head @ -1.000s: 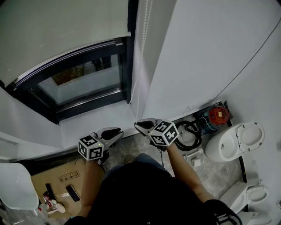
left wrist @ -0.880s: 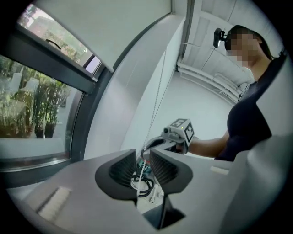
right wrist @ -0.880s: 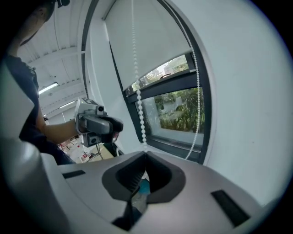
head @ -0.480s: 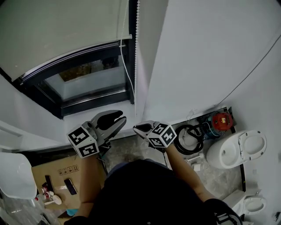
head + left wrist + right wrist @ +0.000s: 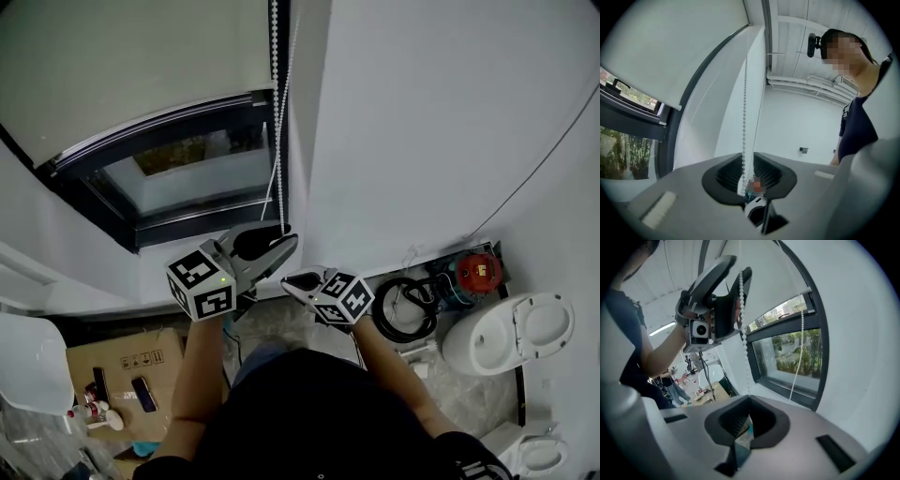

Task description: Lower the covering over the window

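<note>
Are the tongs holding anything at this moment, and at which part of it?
The left tongs grip the bead chain, with one hanging strand between their tips. The right tongs are shut and empty.

White walls [image 5: 422, 112], dark-framed window [image 5: 187, 169], white toilet [image 5: 511, 328], cardboard box [image 5: 122, 368], grey floor [image 5: 455, 380]
</note>
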Motion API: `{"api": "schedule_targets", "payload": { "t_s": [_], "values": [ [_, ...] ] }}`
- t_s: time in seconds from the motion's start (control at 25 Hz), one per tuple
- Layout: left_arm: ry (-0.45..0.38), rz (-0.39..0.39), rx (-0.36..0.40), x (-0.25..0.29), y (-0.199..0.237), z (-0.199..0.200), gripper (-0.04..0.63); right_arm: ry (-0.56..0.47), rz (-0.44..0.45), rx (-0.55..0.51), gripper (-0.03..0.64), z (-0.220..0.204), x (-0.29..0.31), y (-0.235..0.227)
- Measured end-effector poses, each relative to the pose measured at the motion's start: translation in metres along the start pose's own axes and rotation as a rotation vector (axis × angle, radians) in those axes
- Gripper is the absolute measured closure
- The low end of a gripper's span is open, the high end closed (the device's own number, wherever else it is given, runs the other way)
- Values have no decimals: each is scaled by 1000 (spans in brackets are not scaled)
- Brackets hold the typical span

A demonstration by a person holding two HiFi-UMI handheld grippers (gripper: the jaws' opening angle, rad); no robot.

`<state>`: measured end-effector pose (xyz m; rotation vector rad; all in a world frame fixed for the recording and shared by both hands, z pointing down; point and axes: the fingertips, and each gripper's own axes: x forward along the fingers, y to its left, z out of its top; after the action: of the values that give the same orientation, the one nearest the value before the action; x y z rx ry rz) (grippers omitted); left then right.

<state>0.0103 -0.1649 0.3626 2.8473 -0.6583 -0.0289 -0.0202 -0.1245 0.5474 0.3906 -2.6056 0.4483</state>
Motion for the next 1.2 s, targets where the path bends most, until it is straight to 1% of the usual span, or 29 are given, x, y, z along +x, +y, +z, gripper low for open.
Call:
{"api": "schedule_targets", "payload": {
  "t_s": [0.04, 0.08, 0.16, 0.24, 0.32, 0.4, 0.44, 0.52, 0.56, 0.64, 0.68, 0.8, 0.92, 1.08, 1.2],
  "values": [
    [7, 16, 0, 2, 1, -1, 552, 3, 2, -7, 604, 0, -1, 1],
    [12, 25, -3, 2, 0, -2, 575, 7, 3, -15, 604, -1, -2, 2],
    [8, 25, -22, 2, -4, -2, 577, 8, 4, -25, 604, -2, -4, 3],
    [-14, 21, -56, 0, -5, -2, 577, 5, -2, -29, 604, -3, -6, 1],
    [-4, 21, -86, -1, -2, -9, 577, 46, -14, -57, 604, -8, -4, -2],
    [36, 17, -121, -3, 0, -26, 578, 126, -15, -103, 604, -23, 3, 0],
    [32, 6, -154, -5, -2, -32, 577, 142, -8, -107, 604, -29, 6, 3],
    [-4, -10, -209, -10, -6, -37, 578, 132, 7, -71, 604, -35, 6, 6],
    [-1, -3, -209, -11, -6, -40, 578, 138, 8, -61, 604, -38, 5, 4],
    [48, 23, -192, -11, -2, -53, 578, 187, 5, -71, 604, -50, 8, 1],
    [62, 29, -197, -12, -1, -60, 578, 203, 6, -72, 604, -56, 11, 0],
    [55, 38, -241, -16, 2, -73, 578, 199, 6, -43, 604, -67, 15, 4],
    [102, 59, -244, -18, 5, -90, 578, 247, 13, -56, 604, -82, 15, 9],
    [86, 42, -265, -16, -1, -95, 578, 229, 13, -11, 604, -90, 15, 6],
    [74, 30, -263, -12, -3, -94, 578, 234, 9, -22, 604, -88, 15, 5]
  ]
}}
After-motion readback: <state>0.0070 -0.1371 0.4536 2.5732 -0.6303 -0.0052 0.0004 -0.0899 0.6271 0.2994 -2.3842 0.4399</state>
